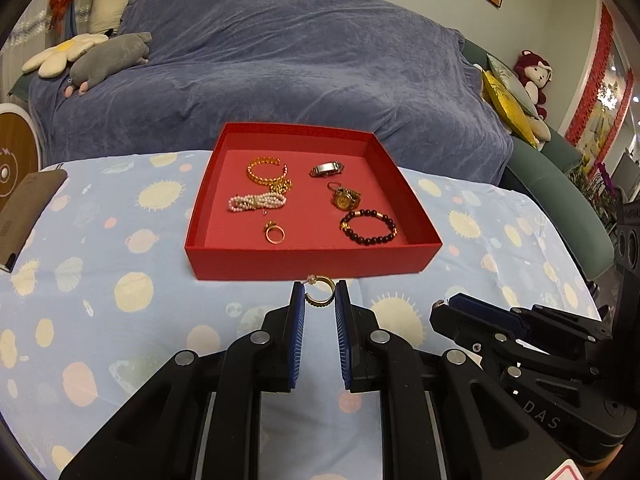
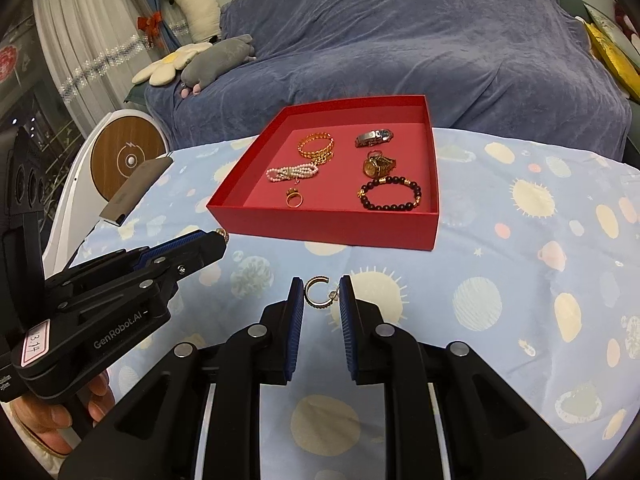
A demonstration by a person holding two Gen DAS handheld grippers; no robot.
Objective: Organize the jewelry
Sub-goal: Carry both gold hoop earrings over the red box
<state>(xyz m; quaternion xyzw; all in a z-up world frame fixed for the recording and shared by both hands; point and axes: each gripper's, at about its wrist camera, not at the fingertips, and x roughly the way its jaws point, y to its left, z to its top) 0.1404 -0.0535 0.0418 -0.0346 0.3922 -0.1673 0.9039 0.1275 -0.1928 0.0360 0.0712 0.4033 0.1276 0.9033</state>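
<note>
A red tray (image 1: 312, 266) (image 2: 332, 227) stands on the patterned cloth and holds bracelets, two watches, a pearl strand and a gold ring (image 1: 275, 233). My left gripper (image 1: 320, 296) is shut on a gold hoop earring (image 1: 320, 290), held just before the tray's near wall. My right gripper (image 2: 322, 294) is shut on a second gold hoop earring (image 2: 318, 294) above the cloth, short of the tray. Each gripper shows in the other's view: the right one in the left wrist view (image 1: 444, 306), the left one in the right wrist view (image 2: 222, 236).
A brown card (image 1: 28, 208) lies at the table's left edge. A sofa under a blue cover (image 1: 280, 72) stands behind the table with plush toys (image 1: 108, 58). A round white device (image 2: 124, 156) stands to the left.
</note>
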